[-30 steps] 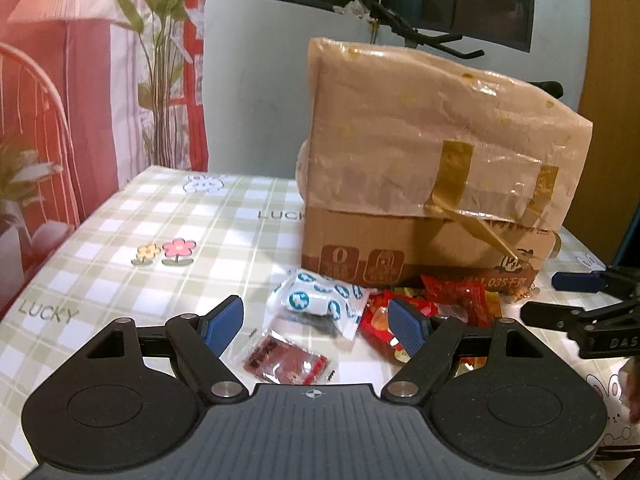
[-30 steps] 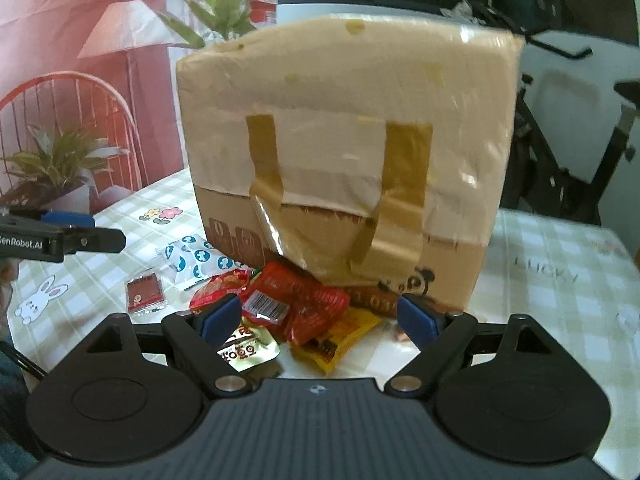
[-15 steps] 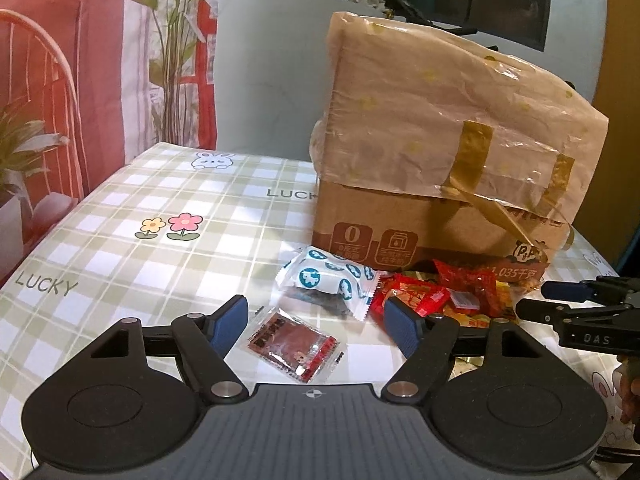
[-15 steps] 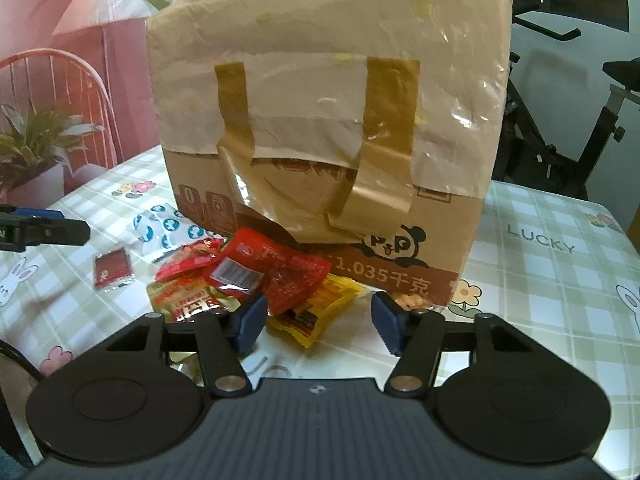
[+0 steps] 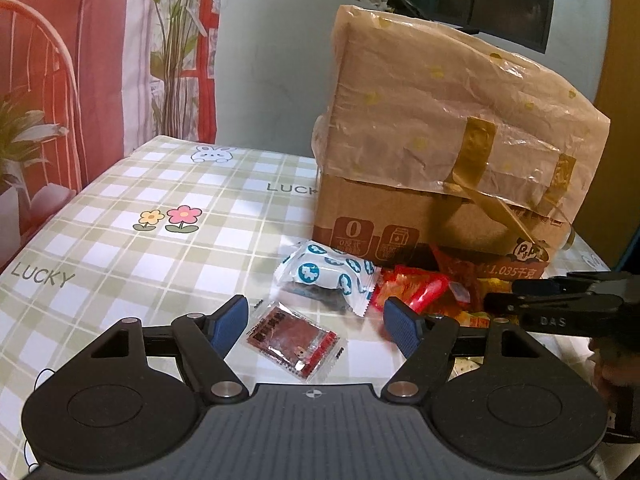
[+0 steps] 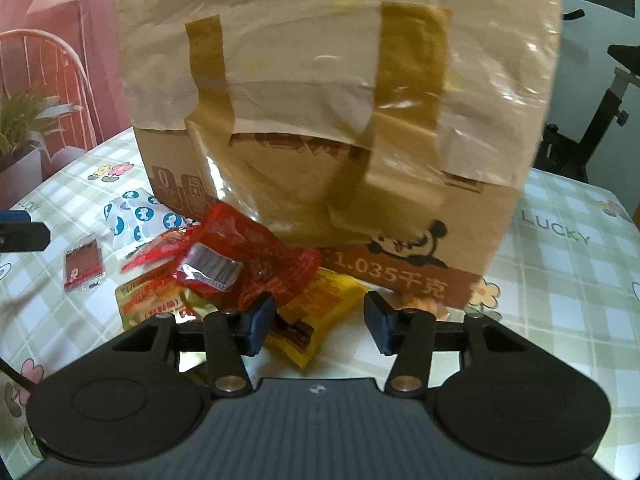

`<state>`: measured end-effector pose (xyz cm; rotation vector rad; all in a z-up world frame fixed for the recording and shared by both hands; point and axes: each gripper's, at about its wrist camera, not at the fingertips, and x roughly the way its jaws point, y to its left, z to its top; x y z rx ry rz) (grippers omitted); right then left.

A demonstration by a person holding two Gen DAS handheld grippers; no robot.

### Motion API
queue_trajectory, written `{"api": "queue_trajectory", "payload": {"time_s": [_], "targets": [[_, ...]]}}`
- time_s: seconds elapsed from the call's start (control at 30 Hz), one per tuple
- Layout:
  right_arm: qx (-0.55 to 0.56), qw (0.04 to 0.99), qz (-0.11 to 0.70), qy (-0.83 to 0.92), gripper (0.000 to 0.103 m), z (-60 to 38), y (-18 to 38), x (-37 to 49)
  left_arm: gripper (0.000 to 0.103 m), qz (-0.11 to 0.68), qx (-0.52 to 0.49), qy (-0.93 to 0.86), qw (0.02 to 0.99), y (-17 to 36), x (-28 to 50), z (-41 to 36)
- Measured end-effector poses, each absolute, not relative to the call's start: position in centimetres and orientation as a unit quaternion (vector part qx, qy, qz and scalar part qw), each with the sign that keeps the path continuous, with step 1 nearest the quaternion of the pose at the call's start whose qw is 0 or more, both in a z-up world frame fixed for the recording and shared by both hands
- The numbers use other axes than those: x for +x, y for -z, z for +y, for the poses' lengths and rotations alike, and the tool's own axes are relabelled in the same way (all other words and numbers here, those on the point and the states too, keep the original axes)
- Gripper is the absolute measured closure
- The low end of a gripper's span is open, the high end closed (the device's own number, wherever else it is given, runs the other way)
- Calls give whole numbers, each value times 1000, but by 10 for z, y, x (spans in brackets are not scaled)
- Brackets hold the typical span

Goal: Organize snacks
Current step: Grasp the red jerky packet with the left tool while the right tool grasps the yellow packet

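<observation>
A pile of snack packets lies in front of a taped cardboard box (image 5: 440, 152) (image 6: 320, 100). My left gripper (image 5: 316, 324) is open, low over the checked tablecloth (image 5: 160, 248). A small flat dark-red packet (image 5: 296, 340) lies between its fingers, untouched. A white packet with blue dots (image 5: 328, 276) sits just beyond. My right gripper (image 6: 319, 320) hangs low over the pile, its jaws closing. A yellow packet (image 6: 320, 308) lies between its pads, and a crumpled red packet (image 6: 248, 264) sits by the left pad. The pads do not visibly press on anything.
In the left wrist view the right gripper (image 5: 560, 304) reaches in from the right edge. The tip of the left gripper (image 6: 20, 236) shows at the left edge of the right wrist view. A red chair (image 5: 36, 100) and a potted plant (image 6: 24, 128) stand beyond the table's left edge.
My right gripper has moved forward and down to the pile, and its jaws have narrowed around the yellow packet. My left gripper has barely moved.
</observation>
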<state>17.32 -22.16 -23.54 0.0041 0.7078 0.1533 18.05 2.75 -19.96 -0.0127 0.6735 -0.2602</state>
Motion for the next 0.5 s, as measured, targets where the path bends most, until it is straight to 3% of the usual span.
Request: {"api": "queue_trajectory", "payload": {"time_s": [0.23, 0.5], "targets": [[1, 929, 364, -64, 46, -217, 243, 189, 26, 335, -11, 122, 934, 203, 183, 30], [2, 936, 347, -66, 62, -226, 247, 165, 26, 348, -13, 116, 930, 210, 186, 30]]}}
